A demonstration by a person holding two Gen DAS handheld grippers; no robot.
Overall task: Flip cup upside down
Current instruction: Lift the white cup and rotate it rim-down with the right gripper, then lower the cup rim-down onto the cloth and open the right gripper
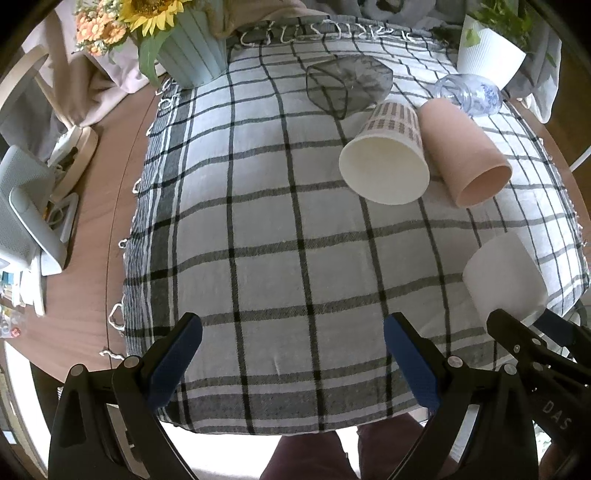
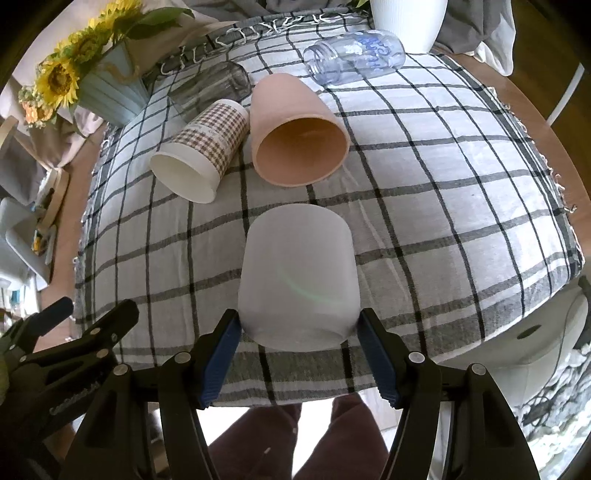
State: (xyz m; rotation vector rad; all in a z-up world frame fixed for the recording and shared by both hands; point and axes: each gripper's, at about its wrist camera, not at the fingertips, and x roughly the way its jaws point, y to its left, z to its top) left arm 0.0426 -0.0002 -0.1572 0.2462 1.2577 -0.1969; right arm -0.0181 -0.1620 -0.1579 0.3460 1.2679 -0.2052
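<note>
A frosted white cup (image 2: 299,277) sits between the blue pads of my right gripper (image 2: 299,328), which is shut on its sides near the front edge of the checked cloth (image 2: 443,206). The cup's closed base points away from the camera. It also shows in the left wrist view (image 1: 504,275), with the right gripper (image 1: 532,325) at its near end. My left gripper (image 1: 291,332) is open and empty, above the cloth to the left of the cup.
Lying on their sides on the cloth: a plaid paper cup (image 2: 201,151), a pink cup (image 2: 295,136), a dark glass (image 2: 210,86) and a clear bottle (image 2: 354,55). A sunflower vase (image 2: 107,88) and white planter (image 2: 406,18) stand at the back.
</note>
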